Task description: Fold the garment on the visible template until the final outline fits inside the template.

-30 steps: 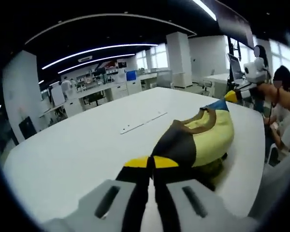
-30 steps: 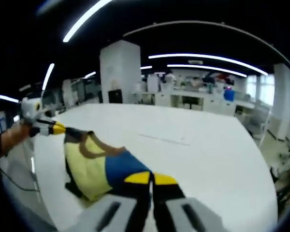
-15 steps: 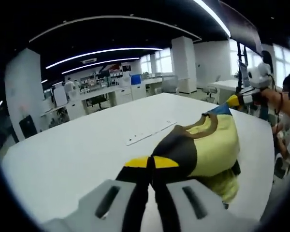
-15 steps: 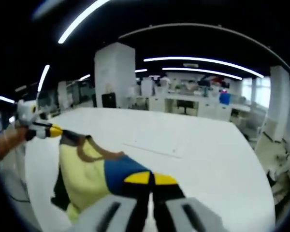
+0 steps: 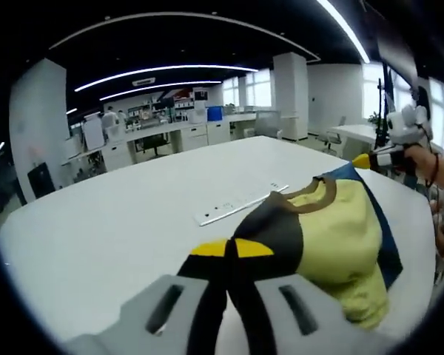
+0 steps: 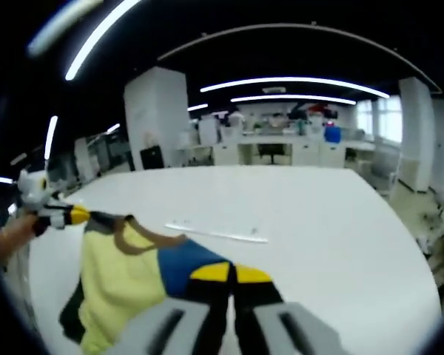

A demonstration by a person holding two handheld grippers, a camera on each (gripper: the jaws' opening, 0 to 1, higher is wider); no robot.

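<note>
White table [image 5: 118, 222], pale strip [image 5: 240, 208] beyond garment [image 5: 333, 244] pinched in both claws [image 5: 231, 248] [image 6: 231, 273].

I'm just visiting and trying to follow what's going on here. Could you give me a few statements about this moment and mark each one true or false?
1. Both grippers are clamped on the garment. True: the left gripper pinches a black part, the right gripper a blue part.
2. The garment lies flat and neatly folded on the table. False: it is held up, stretched between the two grippers.
3. The garment is mostly red. False: it is mainly yellow, with black, blue and brown parts.
4. A thin pale strip lies on the white table beyond the garment. True.
5. The table is dark wood. False: it is white.
</note>
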